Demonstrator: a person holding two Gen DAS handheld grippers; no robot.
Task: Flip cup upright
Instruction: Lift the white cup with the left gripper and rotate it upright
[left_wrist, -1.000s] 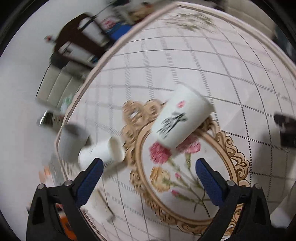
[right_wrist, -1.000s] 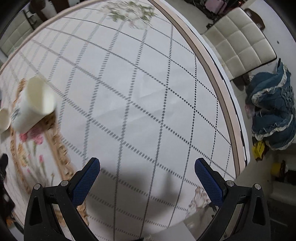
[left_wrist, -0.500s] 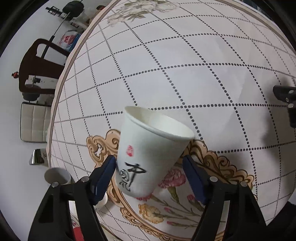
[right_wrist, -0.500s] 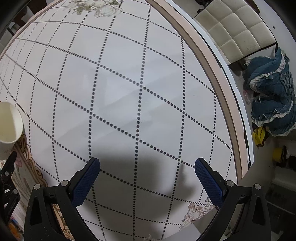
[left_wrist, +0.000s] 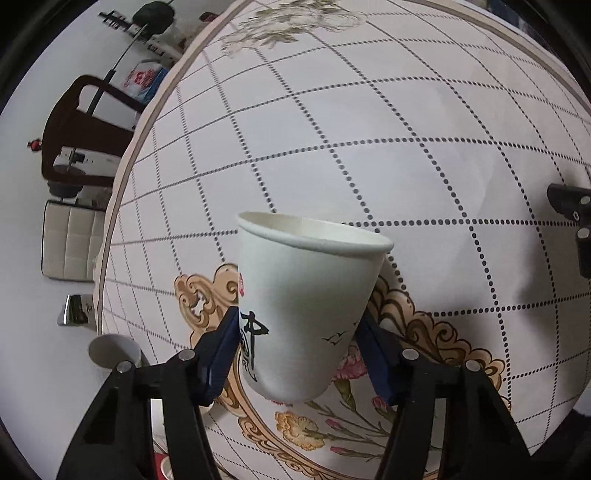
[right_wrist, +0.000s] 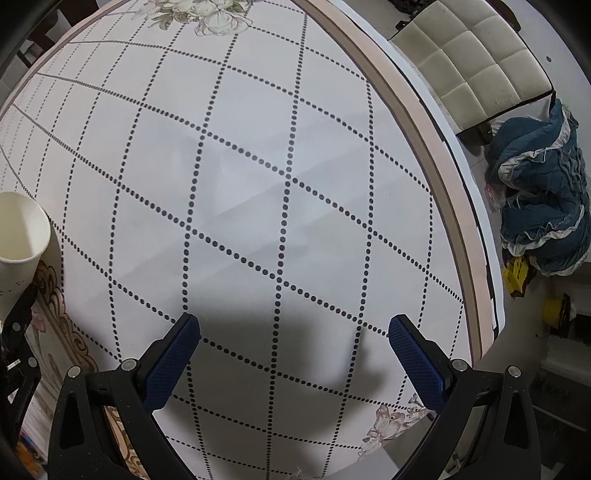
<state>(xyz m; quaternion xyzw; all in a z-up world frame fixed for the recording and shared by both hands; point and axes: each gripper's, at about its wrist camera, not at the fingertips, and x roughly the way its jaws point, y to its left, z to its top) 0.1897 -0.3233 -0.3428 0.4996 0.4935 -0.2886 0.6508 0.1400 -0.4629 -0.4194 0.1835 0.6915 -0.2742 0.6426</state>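
Now that the cup (left_wrist: 306, 310) has swung mouth-up, your left hand-held gripper (left_wrist: 299, 354) clamps it. Set it down; your right hand-held gripper (right_wrist: 293, 363) hangs open.

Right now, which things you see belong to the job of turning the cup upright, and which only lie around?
Belong to the job:
- paper cup, mouth up, gripped by the left claw
- tablecloth to set it on

Just lying about:
- second small cup at the table edge
- padded chair
- blue cloth heap on the floor
- right claw, open, holds nothing

Round table (right_wrist: 258, 177) w/ dotted-grid floral cloth; small cup (left_wrist: 110, 352) at edge.
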